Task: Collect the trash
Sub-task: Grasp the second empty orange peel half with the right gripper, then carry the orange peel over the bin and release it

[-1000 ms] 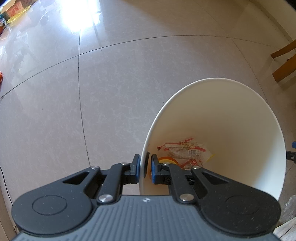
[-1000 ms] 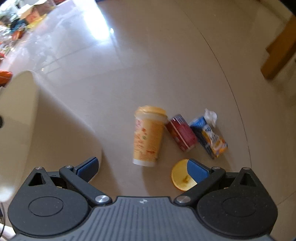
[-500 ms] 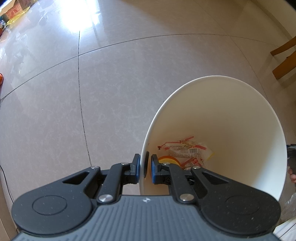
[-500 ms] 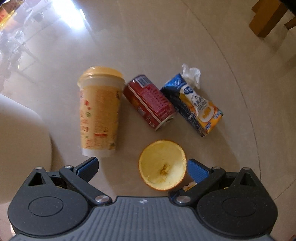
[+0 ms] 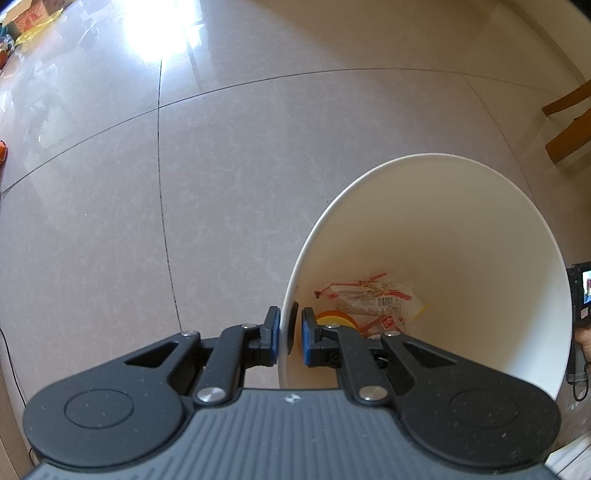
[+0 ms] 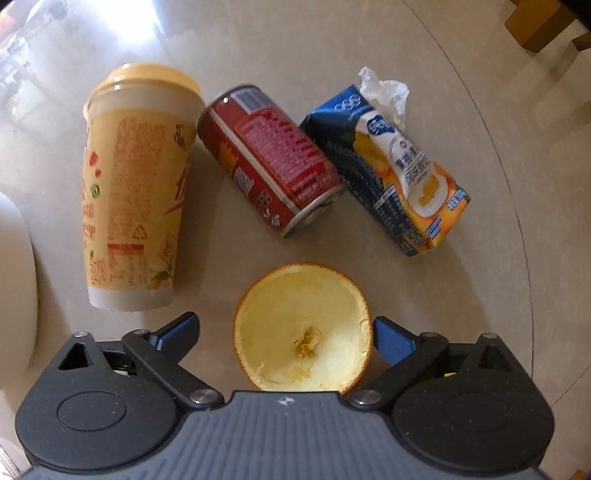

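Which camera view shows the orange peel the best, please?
The right wrist view. The orange peel lies there on the floor, hollow side up, between the two fingers of the open right gripper, which do not press on it. The left wrist view does not show this peel.

A pale, glossy tiled floor is filling most of the left wrist view, with dark grout lines crossing it and a bright glare shining near the top. Wooden furniture legs are standing at the right edge. Cardboard boxes and a yellow bag are lying blurred in the far top-left corner. A small camera screen is glowing at the right border. In the right wrist view, more wooden furniture is showing at the top right
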Demonstrator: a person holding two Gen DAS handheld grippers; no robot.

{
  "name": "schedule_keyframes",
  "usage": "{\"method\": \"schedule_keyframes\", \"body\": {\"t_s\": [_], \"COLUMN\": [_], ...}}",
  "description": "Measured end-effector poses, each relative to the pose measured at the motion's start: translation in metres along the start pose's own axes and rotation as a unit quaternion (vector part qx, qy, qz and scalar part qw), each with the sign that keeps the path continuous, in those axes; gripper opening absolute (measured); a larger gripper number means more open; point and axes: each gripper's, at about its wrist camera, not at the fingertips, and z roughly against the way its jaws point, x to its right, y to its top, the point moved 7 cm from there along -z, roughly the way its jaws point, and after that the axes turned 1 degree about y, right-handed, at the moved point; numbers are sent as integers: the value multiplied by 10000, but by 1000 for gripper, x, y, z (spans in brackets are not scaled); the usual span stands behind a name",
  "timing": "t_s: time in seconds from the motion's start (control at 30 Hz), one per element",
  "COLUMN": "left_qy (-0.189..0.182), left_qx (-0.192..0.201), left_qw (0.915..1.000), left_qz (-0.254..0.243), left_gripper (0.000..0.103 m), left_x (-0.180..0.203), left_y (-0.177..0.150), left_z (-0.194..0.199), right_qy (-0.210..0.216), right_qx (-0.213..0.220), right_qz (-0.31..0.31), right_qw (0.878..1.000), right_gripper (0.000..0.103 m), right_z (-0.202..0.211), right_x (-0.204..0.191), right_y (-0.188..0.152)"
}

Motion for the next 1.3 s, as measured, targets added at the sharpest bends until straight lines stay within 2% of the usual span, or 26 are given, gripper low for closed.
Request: {"method": "schedule_keyframes", "body": {"t_s": [0.13, 0.23, 0.37, 0.5, 0.6, 0.7, 0.9, 1.03, 1.2, 1.3], "left_qy": [0, 3, 49, 93, 60, 55, 45, 42, 42, 16], "left_qx": [2, 0, 10, 27, 31, 45, 70, 67, 53, 44], "left_qw": [10000, 10000, 10000, 9999, 10000, 10000, 10000, 10000, 10000, 10000], "left_qz": [5, 7, -28, -89, -39, -40, -20, -33, -54, -30], "left_gripper": [9, 9, 9, 9, 9, 9, 9, 9, 9, 9], "left_x": [0, 0, 1, 5, 5, 3, 3, 2, 3, 2], "left_y": [0, 0, 0, -1, 0, -1, -3, -2, -1, 0], "left_z": [0, 0, 0, 0, 1, 2, 3, 4, 4, 3], "right_qy": [-163, -176, -330, -318, -509, -507, -24, 395, 824, 995], "right_qx": [-90, -129, -239, -363, -359, -227, 212, 568, 933, 1012], "right_qz": [138, 99, 123, 5, 265, 553, 876, 1259, 1764, 1979], "right_qw": [9997, 9997, 9991, 9988, 9977, 9969, 9959, 9896, 9764, 9699], "right_gripper": [80, 75, 73, 73, 73, 73, 73, 73, 73, 73], "right_z": [-7, -7, 0, 26, 52, 88, 181, 246, 303, 318], "right_x": [-2, -1, -2, -8, -18, -34, -73, -115, -167, -191], "right_y": [-5, -7, -7, -2, -2, 3, 10, 12, 15, 14]}}
